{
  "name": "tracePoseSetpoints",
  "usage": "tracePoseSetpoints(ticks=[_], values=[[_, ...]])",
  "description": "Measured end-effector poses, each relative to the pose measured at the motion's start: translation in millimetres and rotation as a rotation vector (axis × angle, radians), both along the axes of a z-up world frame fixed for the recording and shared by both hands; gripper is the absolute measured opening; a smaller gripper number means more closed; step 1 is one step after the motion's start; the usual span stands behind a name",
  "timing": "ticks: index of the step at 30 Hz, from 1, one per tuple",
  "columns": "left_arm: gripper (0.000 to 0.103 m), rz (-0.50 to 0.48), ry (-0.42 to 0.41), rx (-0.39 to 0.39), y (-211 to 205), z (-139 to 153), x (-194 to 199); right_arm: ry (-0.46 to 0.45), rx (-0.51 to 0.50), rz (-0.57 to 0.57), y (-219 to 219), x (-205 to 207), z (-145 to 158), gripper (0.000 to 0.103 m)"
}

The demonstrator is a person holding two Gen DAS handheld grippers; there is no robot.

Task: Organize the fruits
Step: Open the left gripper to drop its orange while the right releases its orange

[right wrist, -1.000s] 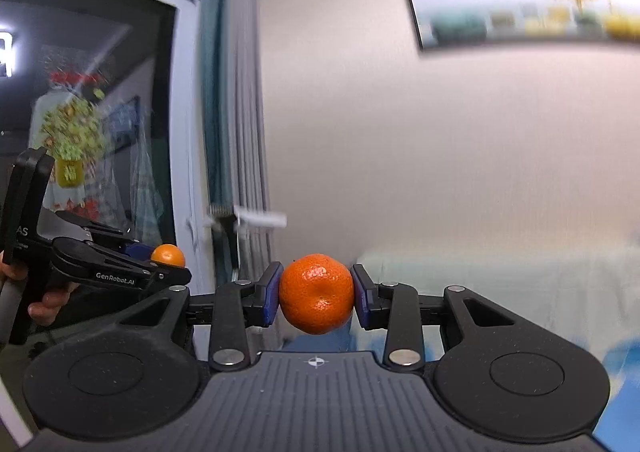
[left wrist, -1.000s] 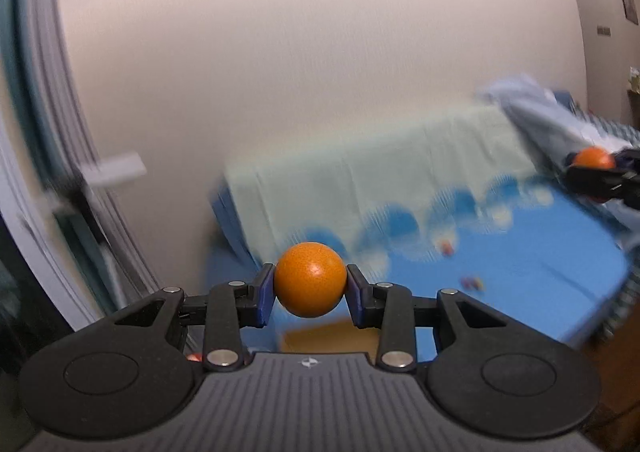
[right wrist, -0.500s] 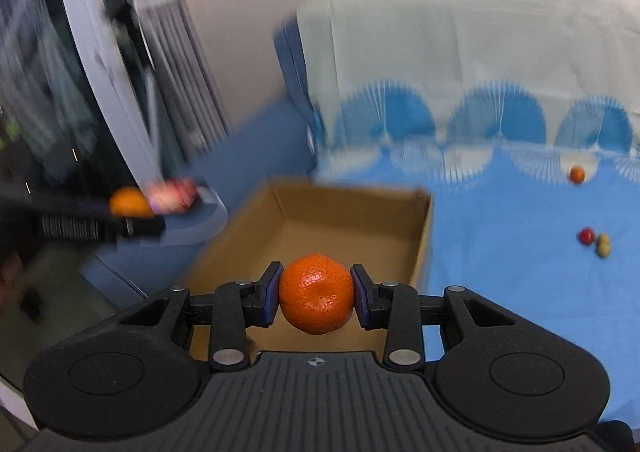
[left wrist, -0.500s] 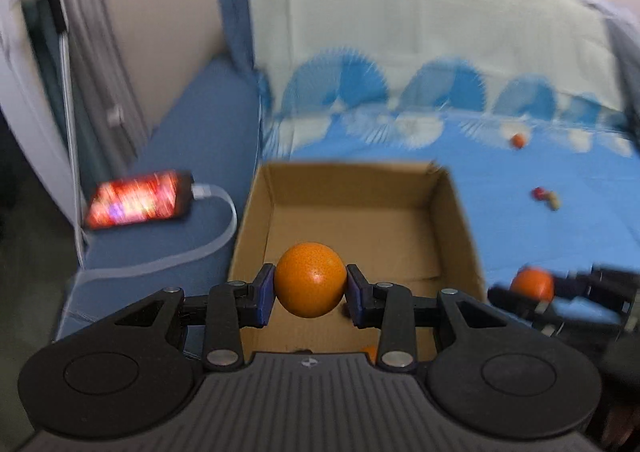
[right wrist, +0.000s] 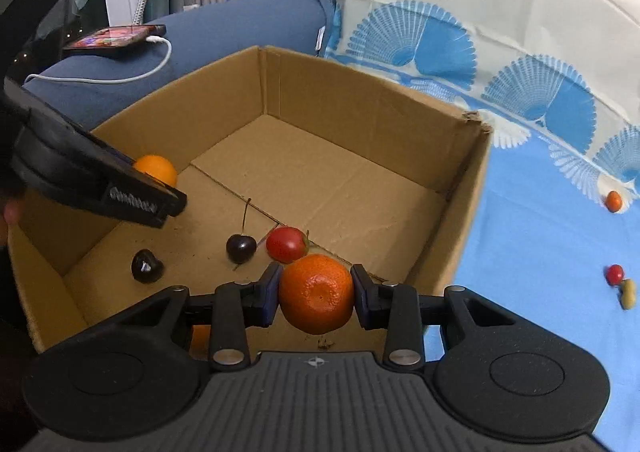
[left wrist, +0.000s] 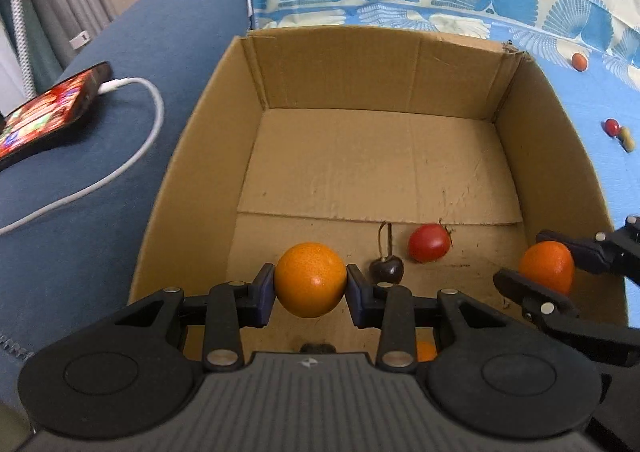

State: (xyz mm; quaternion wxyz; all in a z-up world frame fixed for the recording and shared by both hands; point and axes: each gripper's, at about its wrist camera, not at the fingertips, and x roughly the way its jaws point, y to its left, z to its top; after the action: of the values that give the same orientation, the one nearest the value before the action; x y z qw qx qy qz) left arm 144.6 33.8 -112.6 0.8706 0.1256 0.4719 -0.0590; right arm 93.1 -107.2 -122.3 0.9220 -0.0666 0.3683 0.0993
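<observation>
Cardboard box point(left wrist: 360, 63) lies below both our grippers. We judge this the drop-off step: next, jaws must part. Our left gripper point(left wrist: 311, 288) pinches an orange point(left wrist: 311, 279); our right gripper point(right wrist: 316, 298) pinches a mandarin point(right wrist: 316, 294). Beyond the jaws sit a cherry point(right wrist: 241, 248) and tomato point(right wrist: 287, 244).

White lettering on the left gripper point(right wrist: 160, 193) finger too blurred to read, no other legible text
</observation>
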Motion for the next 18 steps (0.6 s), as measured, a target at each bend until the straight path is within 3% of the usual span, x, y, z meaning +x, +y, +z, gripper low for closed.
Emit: tracePoseSetpoints(ticks=[2,5,6,8,14,18], values=[[0.045,-0.023,-0.013,-0.001,-4,-1,0,-0.013,-0.002,0.003,-1,0,1,0.050],[0.098,-0.048,-0.055,-0.008,-7,2,-1,-0.032,0.015,-0.015,-5,-6,11,0.072],[0.103,-0.043,-0.090,-0.009,-6,6,-4,-0.048,0.025,-0.031,-8,-9,16,0.075],[0.103,-0.057,-0.123,-0.014,-6,12,-10,-0.068,0.057,-0.062,-16,-18,26,0.075],[0.103,-0.050,-0.109,-0.065,-14,41,-24,-0.117,0.166,-0.176,-53,-42,58,0.083],[0.103,-0.081,-0.157,-0.100,-49,76,-33,-0.192,0.187,-0.306,-107,-62,74,0.087]])
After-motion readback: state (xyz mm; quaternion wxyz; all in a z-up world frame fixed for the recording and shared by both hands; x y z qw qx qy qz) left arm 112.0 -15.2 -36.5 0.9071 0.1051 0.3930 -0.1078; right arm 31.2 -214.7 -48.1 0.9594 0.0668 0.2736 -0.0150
